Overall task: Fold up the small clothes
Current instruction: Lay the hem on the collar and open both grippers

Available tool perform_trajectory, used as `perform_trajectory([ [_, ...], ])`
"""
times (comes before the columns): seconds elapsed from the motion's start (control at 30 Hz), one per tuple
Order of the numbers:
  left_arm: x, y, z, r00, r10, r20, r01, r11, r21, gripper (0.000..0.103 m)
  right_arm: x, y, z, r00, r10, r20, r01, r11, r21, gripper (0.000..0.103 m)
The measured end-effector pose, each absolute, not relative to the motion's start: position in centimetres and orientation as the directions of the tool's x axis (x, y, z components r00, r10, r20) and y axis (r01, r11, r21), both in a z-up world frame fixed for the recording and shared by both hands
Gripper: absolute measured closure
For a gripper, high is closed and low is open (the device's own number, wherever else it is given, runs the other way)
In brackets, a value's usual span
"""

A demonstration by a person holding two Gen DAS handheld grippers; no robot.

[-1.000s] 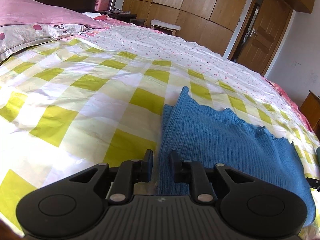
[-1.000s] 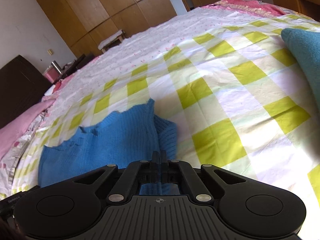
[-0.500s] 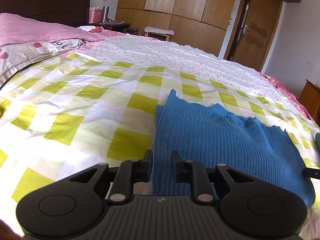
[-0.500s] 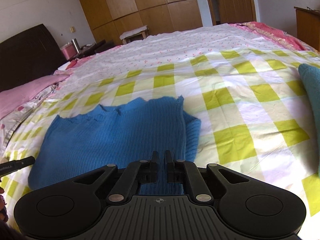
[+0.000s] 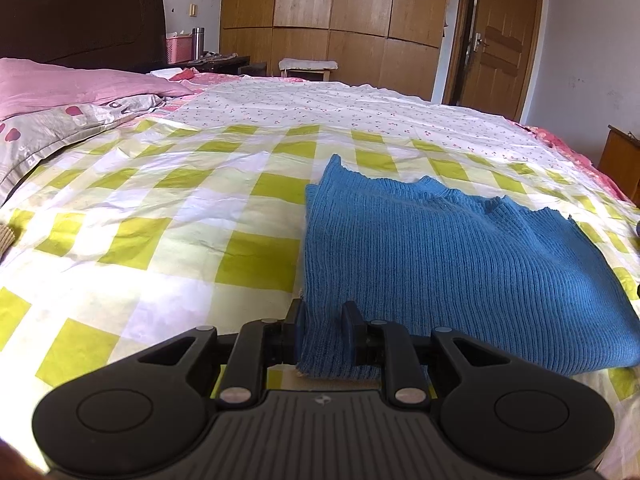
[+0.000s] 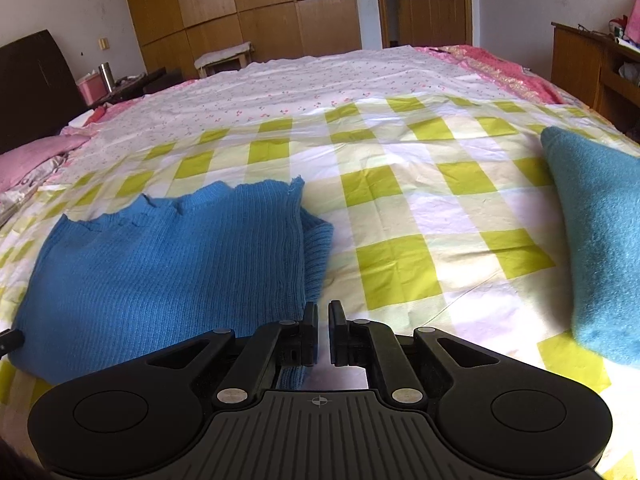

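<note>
A blue knit sweater lies folded on the yellow-checked bedsheet. It also shows in the right wrist view. My left gripper is open, its jaws astride the sweater's near left corner without pinching it. My right gripper has a narrow gap between its jaws, with nothing in it, just past the sweater's near right corner.
A teal folded garment lies on the bed at the right. Pink pillows are at the left. A wooden wardrobe and a door stand behind the bed. A wooden cabinet is at the far right.
My right gripper has let go of the sweater's corner and its jaws have parted slightly. Both grippers have drawn back and levelled out. The sweater has settled flat.
</note>
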State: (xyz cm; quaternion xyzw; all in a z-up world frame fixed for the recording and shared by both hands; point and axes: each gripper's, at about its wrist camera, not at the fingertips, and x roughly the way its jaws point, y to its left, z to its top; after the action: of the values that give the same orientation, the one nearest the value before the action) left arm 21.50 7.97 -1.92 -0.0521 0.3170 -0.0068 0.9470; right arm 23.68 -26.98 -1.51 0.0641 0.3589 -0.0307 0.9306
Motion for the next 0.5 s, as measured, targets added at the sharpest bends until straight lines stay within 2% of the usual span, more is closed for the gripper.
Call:
perform_trajectory([
  [0.2, 21.4, 8.3, -1.9, 0.802, -0.066, -0.594, -0.01, 0.992, -0.124, 0.076, 23.2, -23.8, -1.2, 0.753, 0.039, -0.656, 0.008, 0.998, 0.068, 0.094],
  [0.37, 21.6, 8.5, -2.3, 0.787, -0.096, -0.61, 0.005, 0.989, -0.15, 0.071, 24.5, -22.0, -4.0, 0.666, 0.06, -0.744, -0.017, 0.998, 0.065, 0.093],
  [0.5, 21.9, 9.0, -2.6, 0.773, -0.117, -0.624, -0.004, 0.982, -0.189, 0.068, 24.2, -20.7, -2.8, 0.697, 0.051, -0.715, -0.042, 0.999, 0.031, 0.09],
])
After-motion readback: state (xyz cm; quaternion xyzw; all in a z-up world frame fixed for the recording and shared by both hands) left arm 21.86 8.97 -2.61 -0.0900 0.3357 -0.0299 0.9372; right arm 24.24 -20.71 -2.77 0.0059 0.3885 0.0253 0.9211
